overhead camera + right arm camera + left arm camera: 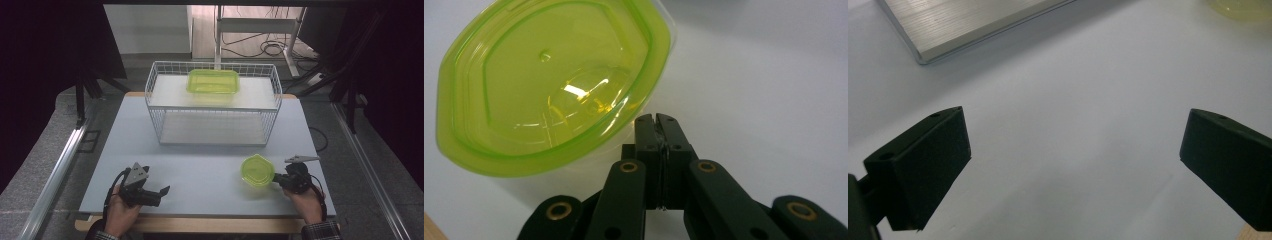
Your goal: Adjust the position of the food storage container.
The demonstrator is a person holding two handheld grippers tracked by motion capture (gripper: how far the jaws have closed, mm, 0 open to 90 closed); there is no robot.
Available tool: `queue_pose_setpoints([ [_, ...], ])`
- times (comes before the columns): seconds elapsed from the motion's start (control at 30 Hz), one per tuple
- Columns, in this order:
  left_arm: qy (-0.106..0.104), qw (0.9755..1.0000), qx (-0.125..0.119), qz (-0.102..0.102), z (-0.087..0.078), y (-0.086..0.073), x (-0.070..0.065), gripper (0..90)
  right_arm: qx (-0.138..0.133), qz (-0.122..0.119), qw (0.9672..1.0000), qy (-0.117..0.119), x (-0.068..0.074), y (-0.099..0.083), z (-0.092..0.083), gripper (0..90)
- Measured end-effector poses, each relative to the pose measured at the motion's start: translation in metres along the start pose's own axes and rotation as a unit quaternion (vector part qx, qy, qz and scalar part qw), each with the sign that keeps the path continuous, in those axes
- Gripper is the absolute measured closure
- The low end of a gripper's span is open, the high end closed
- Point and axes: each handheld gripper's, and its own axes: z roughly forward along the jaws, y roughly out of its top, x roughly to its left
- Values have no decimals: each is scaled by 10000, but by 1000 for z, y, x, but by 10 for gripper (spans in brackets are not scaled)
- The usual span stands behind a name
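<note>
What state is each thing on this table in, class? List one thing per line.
Small green hexagonal plastic container: tilted, rim pinched by right gripper.
Green rectangular plastic container: flat on the basket's upper shelf.
White wire basket: upright, at the table's far side.
Left gripper: jaws open, nothing between them.
Right gripper: jaws shut.

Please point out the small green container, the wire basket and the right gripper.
small green container (257,170), high view, middle of its lid
wire basket (212,108), high view, front top rim
right gripper (656,120), right gripper view, tips of the shut jaws
</note>
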Motion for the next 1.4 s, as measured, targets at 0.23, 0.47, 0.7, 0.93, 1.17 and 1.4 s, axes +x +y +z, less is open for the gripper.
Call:
queue_pose_setpoints([
  [0.23,-9,10000,-8,-75,0,0,1,0,83,-73,9998,148,11,2,7,883],
  [0.47,-7,10000,19,-56,0,0,0,0,151,-265,9988,375,28,5,19,884],
  [0.7,13,10000,50,-24,1,0,0,0,200,-488,9973,518,44,11,30,884],
  [0.93,48,10000,76,16,2,0,-1,0,227,-661,9957,613,59,17,41,884],
  [1.17,61,9999,102,53,2,0,-1,0,274,-844,9930,774,73,23,53,885],
  [1.4,85,9998,111,108,3,0,-2,0,319,-1038,9893,979,93,30,68,885],
])
